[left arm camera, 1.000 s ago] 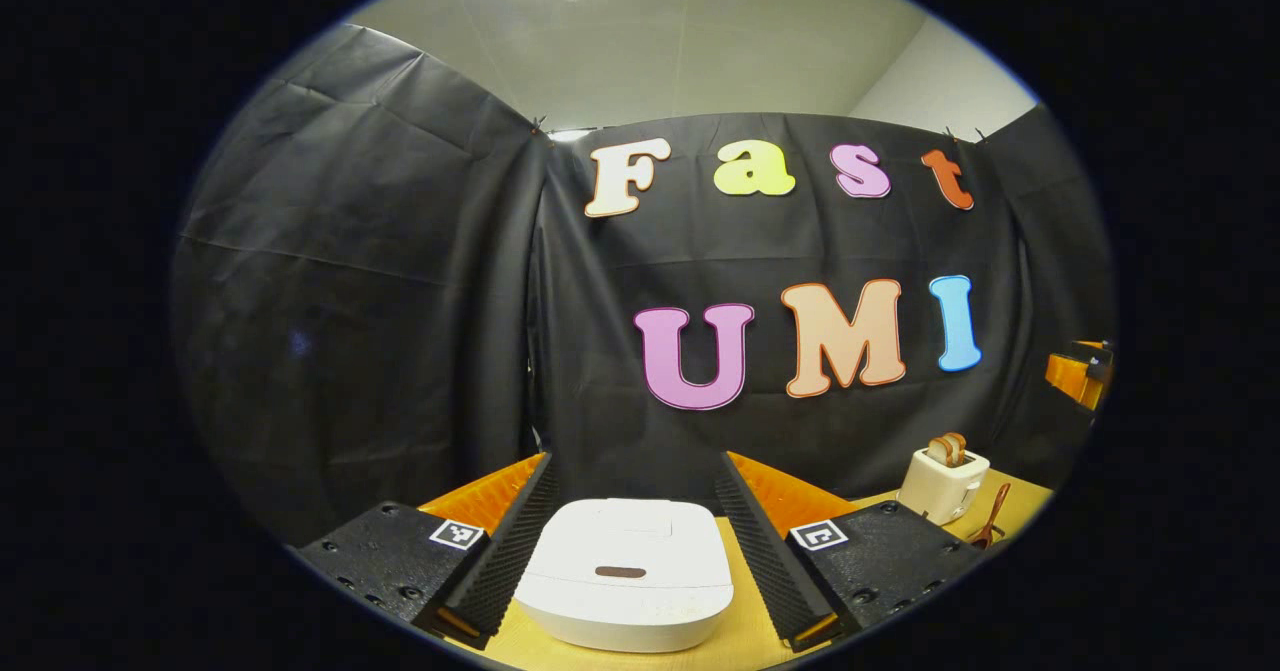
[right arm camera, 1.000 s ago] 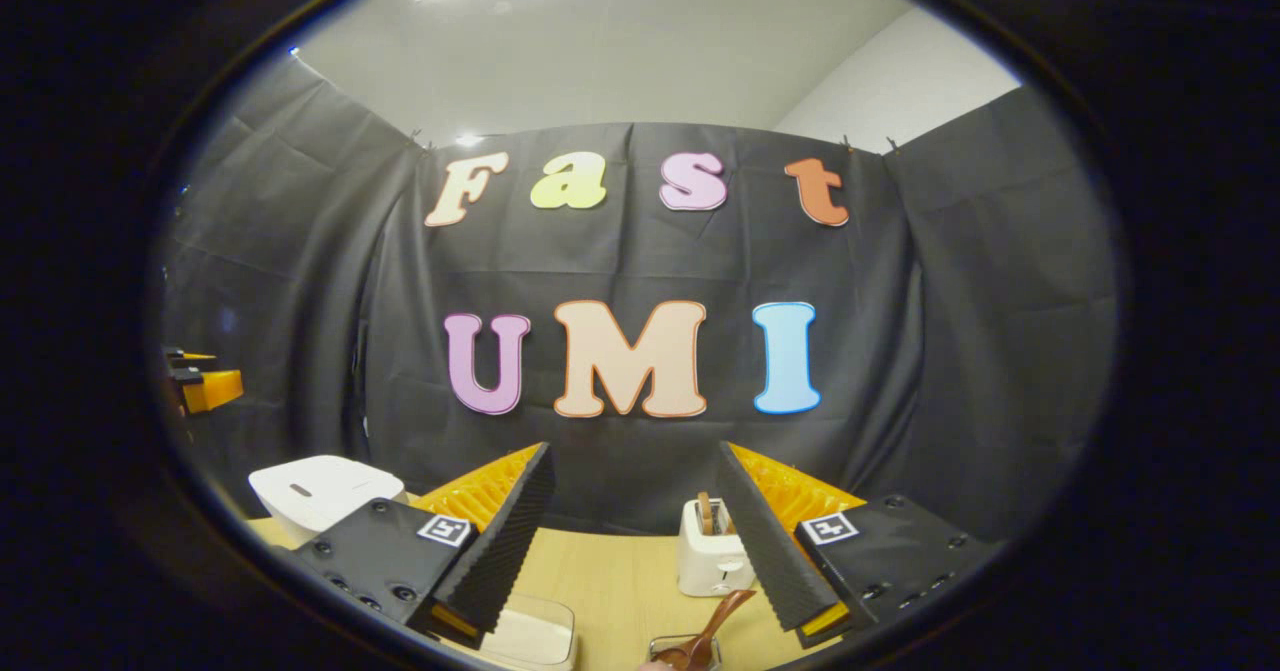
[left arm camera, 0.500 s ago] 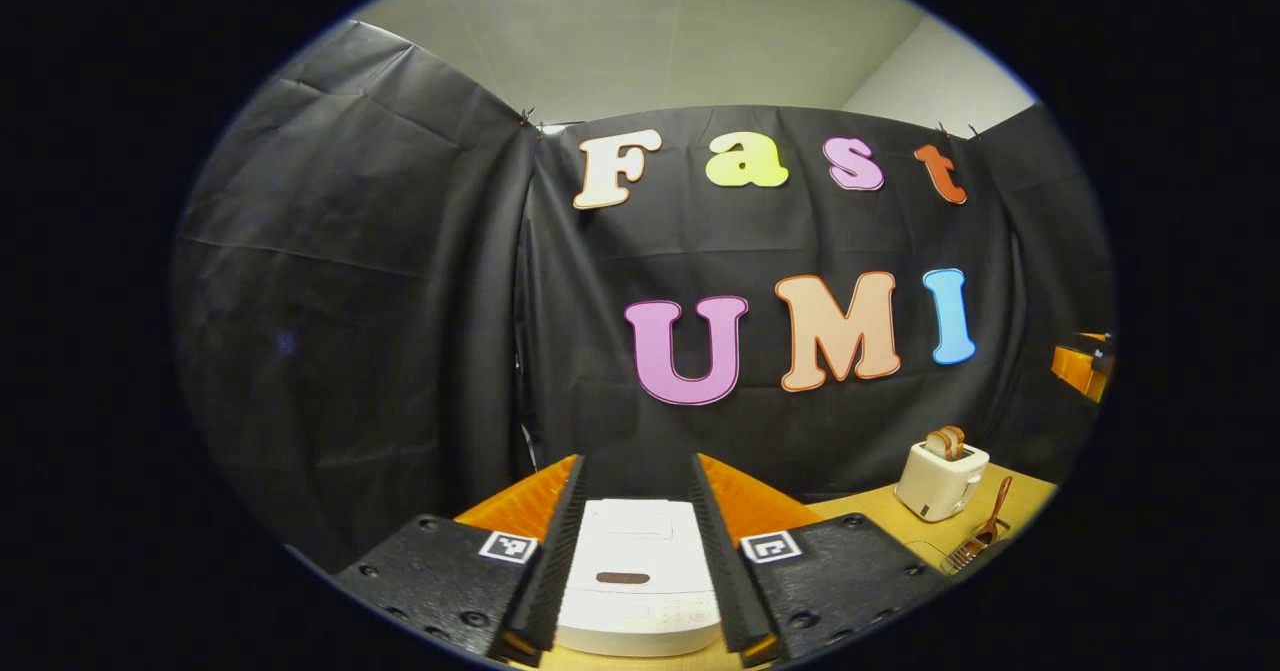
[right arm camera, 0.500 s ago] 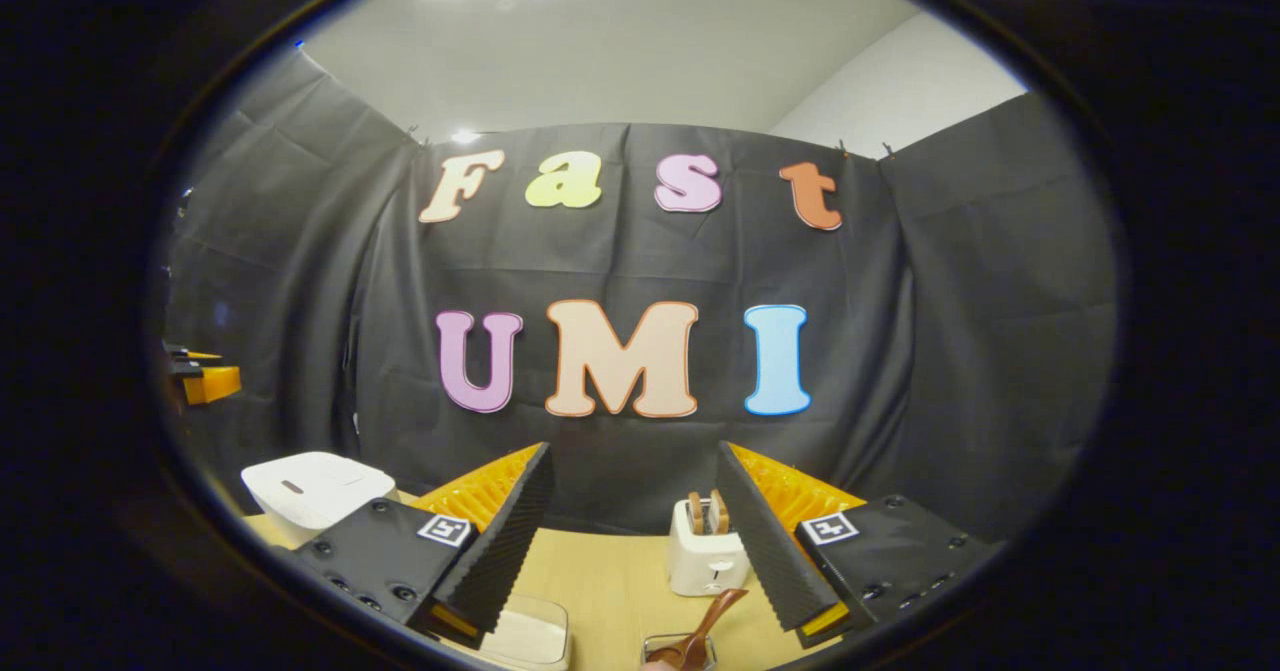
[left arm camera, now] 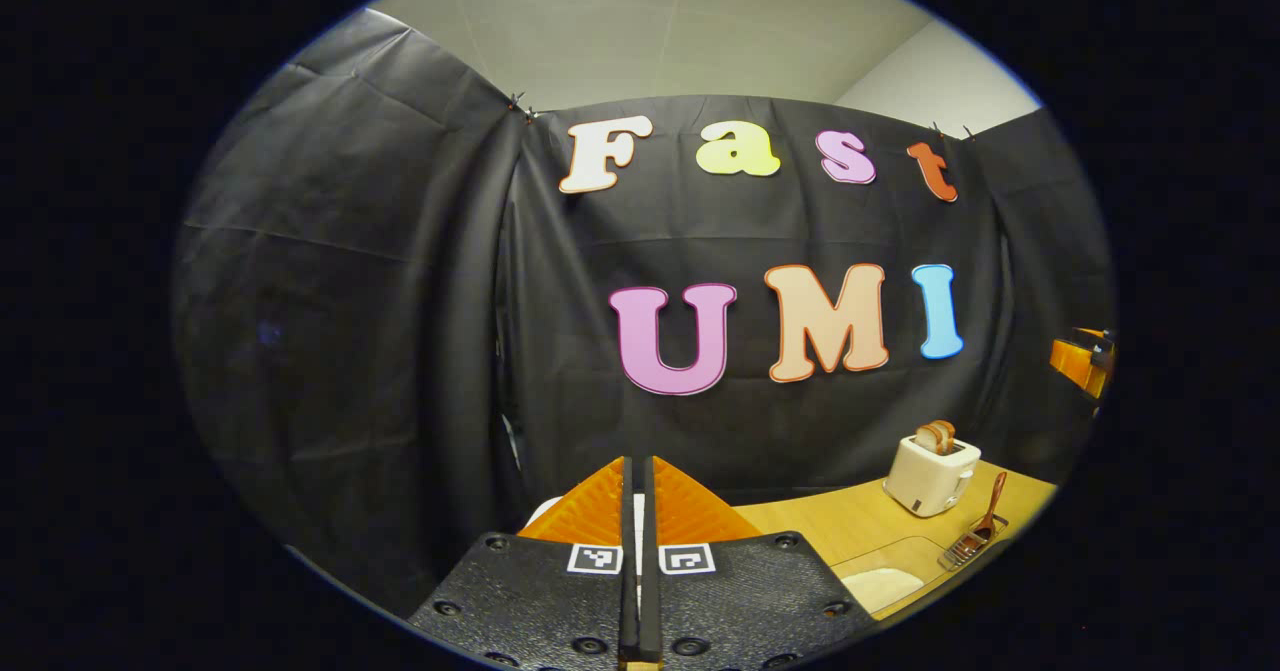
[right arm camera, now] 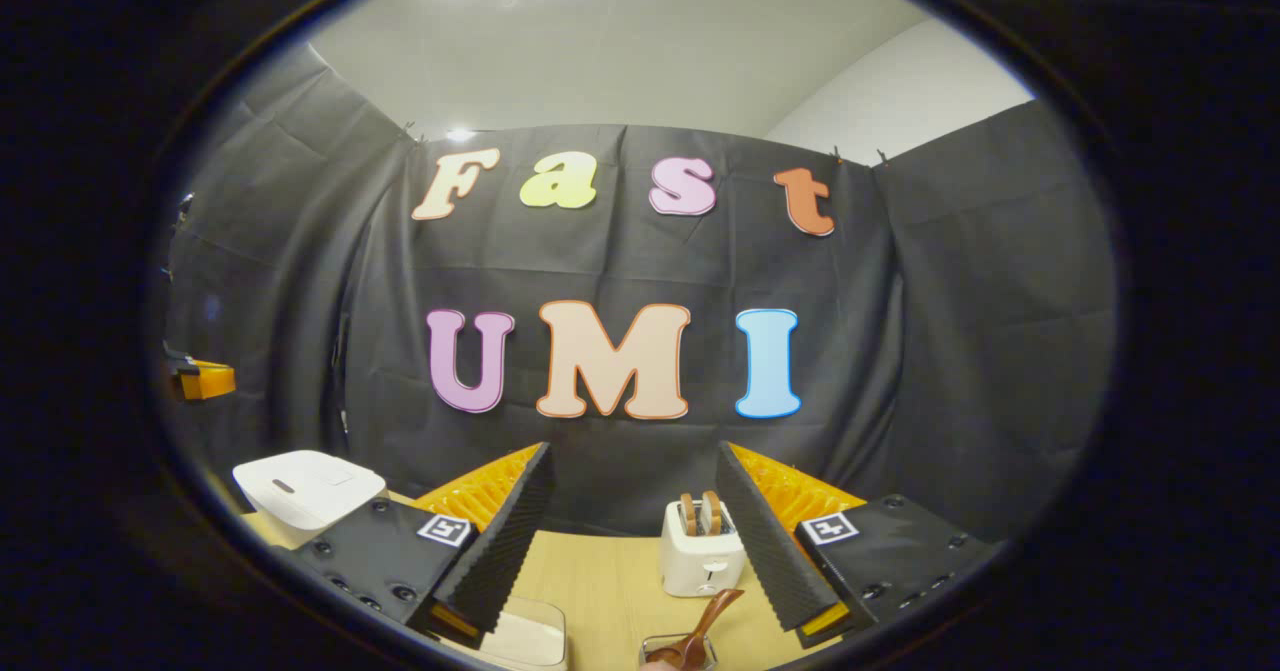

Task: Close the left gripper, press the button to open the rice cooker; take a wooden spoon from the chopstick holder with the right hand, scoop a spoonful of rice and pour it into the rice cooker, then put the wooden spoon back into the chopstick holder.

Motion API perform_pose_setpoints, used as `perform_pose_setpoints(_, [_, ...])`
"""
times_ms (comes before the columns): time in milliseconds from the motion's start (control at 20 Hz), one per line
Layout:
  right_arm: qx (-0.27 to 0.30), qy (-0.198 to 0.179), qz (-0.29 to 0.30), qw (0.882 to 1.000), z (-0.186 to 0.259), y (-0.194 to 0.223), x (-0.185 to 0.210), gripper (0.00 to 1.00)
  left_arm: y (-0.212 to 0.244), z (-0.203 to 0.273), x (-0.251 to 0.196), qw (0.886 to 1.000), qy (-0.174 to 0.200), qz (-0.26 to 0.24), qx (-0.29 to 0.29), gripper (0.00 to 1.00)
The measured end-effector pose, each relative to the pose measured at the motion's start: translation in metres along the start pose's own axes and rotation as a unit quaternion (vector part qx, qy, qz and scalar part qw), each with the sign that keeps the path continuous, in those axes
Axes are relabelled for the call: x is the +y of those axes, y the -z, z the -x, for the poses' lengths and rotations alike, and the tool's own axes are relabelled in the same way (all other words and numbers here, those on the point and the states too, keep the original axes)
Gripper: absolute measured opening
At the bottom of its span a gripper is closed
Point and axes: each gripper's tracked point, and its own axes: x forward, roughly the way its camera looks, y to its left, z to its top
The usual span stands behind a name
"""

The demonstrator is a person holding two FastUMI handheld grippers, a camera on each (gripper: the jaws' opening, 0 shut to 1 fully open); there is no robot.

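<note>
My left gripper is shut with nothing between its fingers, which meet along their whole length. They hide nearly all of the white rice cooker; a pale sliver peeks out at their left. In the right gripper view the closed rice cooker sits at the table's left. My right gripper is open and holds nothing. Just below it the wooden spoon leans in the chopstick holder. The spoon and holder also appear in the left gripper view, with the clear rice container.
A white toaster with bread slices stands behind the spoon on the wooden table. The rice container lies under my right gripper's left finger. The toaster appears at the right in the left gripper view. Black cloth walls the booth.
My left gripper's fingers have gone from wide open to fully shut, and they now cover the rice cooker. The right gripper has hardly moved.
</note>
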Motion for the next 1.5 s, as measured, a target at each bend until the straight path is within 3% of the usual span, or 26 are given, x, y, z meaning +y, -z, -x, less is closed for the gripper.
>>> perform_pose_setpoints(900, [0.021,0.037,0.019,0.999,0.009,0.011,-0.005,1.0,0.142,-0.038,0.028,0.985,0.007,0.054,0.162,0.0])
perform_pose_setpoints(1250, [0.023,0.035,0.024,0.999,0.008,0.013,-0.002,1.0,0.179,-0.038,0.025,0.976,0.015,0.047,0.211,0.0])
perform_pose_setpoints(1350, [0.023,0.035,0.025,0.999,0.006,0.013,-0.003,1.0,0.178,-0.038,0.026,0.978,0.014,0.044,0.203,0.0])
perform_pose_setpoints(1500, [0.024,0.034,0.024,0.999,0.006,0.013,-0.004,1.0,0.176,-0.038,0.026,0.977,0.005,0.082,0.194,0.0])
